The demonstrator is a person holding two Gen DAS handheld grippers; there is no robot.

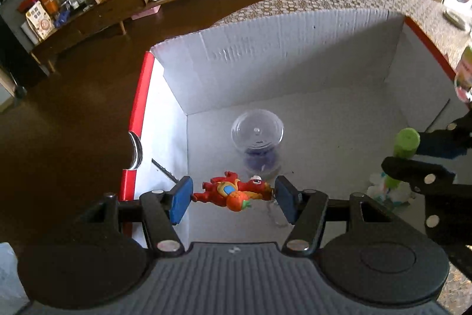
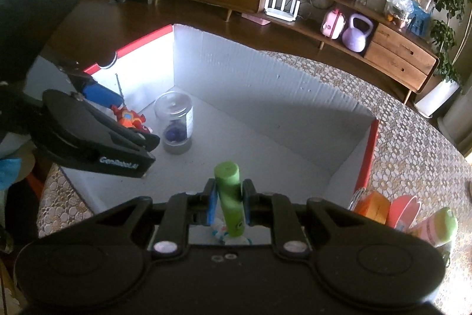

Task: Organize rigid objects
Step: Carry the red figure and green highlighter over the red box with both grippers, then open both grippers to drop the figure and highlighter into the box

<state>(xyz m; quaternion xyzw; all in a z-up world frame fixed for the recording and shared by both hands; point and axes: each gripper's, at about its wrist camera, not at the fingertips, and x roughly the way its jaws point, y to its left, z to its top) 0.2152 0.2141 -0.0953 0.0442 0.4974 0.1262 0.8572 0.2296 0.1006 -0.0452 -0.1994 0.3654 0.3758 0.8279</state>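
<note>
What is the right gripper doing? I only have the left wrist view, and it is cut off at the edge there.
Observer: The right gripper is shut on a green cylinder, with a pad pressing on each side, over the white box.
Operator: Is anything outside the box on that side?
Observer: Yes. An orange carton, a red bowl and a pink bottle with a green cap lie just past the box's red-edged wall.
Operator: Anything on the clear jar I can't see?
Observer: The clear jar has what looks like a white label on its side.
</note>
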